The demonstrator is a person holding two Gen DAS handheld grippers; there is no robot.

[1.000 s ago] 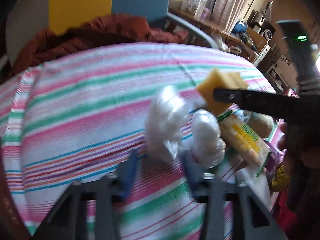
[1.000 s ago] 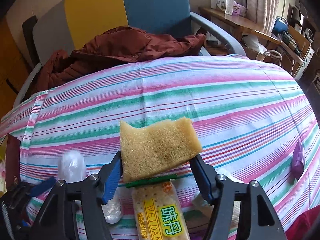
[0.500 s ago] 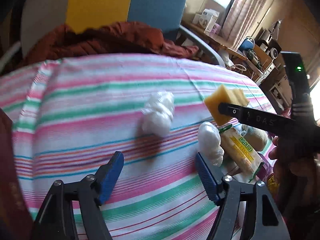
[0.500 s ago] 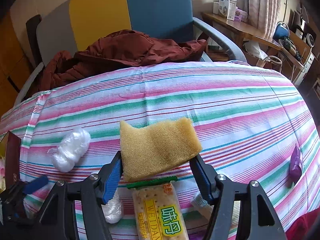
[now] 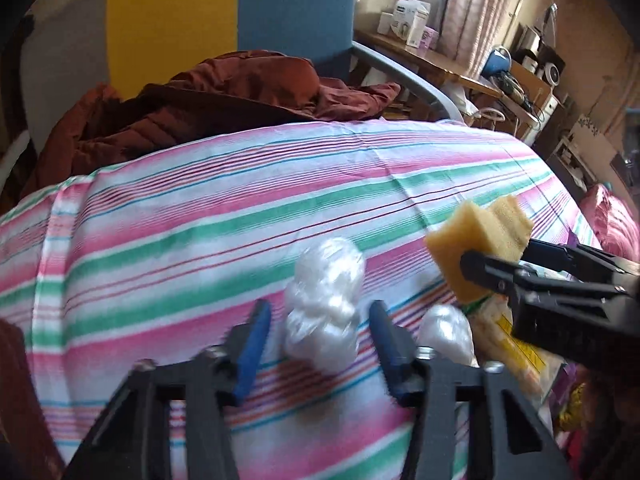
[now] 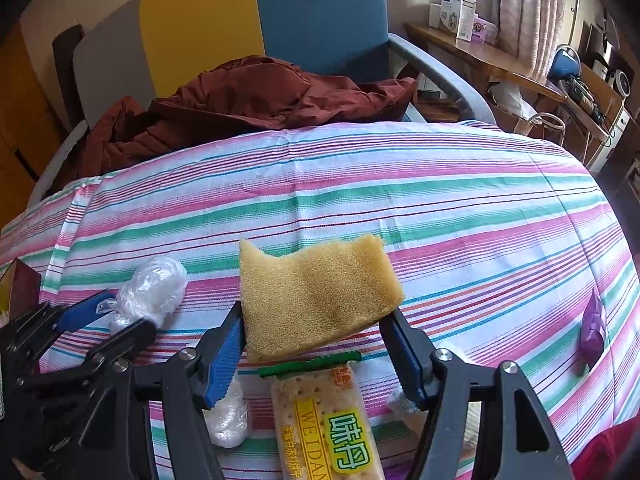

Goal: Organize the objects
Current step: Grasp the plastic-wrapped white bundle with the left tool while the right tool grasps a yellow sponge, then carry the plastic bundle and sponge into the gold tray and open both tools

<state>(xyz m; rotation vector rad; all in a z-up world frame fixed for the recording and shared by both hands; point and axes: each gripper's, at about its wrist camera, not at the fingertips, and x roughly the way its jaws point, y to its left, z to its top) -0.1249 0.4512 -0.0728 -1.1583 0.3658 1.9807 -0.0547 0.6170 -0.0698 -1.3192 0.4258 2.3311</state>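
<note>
A crumpled clear plastic wad (image 5: 324, 300) lies on the striped cloth (image 5: 200, 220). My left gripper (image 5: 318, 320) straddles it, its jaws closing on it, and the blue pads (image 5: 256, 332) press its sides. The right wrist view shows the same wad (image 6: 156, 284) between the left gripper's (image 6: 124, 314) fingers at the far left. My right gripper (image 6: 316, 320) is shut on a yellow sponge (image 6: 316, 296), held just above a cracker pack (image 6: 328, 420). From the left wrist view, the right gripper (image 5: 496, 256) and sponge (image 5: 476, 240) hover at the right.
A second plastic wad (image 5: 444, 332) lies beside the cracker pack (image 5: 516, 348). A purple packet (image 6: 592, 324) sits at the cloth's right side. A dark red box (image 6: 20, 288) stands at the left edge. A brown jacket (image 6: 248, 100) is heaped on the chair behind.
The left gripper let the plastic wad down on the cloth, opened wide and drew back, then came forward and closed around it again. The right gripper and sponge stayed put.
</note>
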